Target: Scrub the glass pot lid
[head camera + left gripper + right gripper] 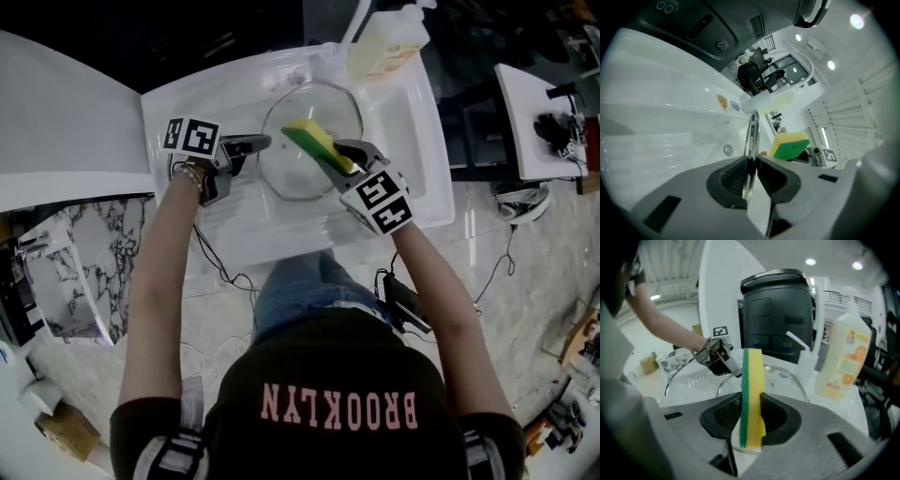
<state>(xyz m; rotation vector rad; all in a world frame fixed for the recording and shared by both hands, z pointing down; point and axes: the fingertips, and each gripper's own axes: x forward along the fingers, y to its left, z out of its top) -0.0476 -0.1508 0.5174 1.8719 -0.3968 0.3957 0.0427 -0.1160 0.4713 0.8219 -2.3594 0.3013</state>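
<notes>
A round glass pot lid (309, 141) with a metal rim is held over the white sink (412, 141). My left gripper (255, 144) is shut on the lid's left rim; in the left gripper view the rim (751, 140) runs edge-on between the jaws. My right gripper (349, 161) is shut on a yellow and green sponge (317, 145), which lies over the lid's glass. In the right gripper view the sponge (752, 394) stands upright between the jaws, with the lid (783, 376) just beyond it and the left gripper (719, 357) at the lid's far side.
A bottle of yellow dish soap (386, 42) stands at the sink's back right, seen also as the soap bottle (843, 357). A white drainboard (216, 202) lies left of the basin. A marble floor (525, 281) surrounds the unit. A black bin (776, 315) stands behind the sink.
</notes>
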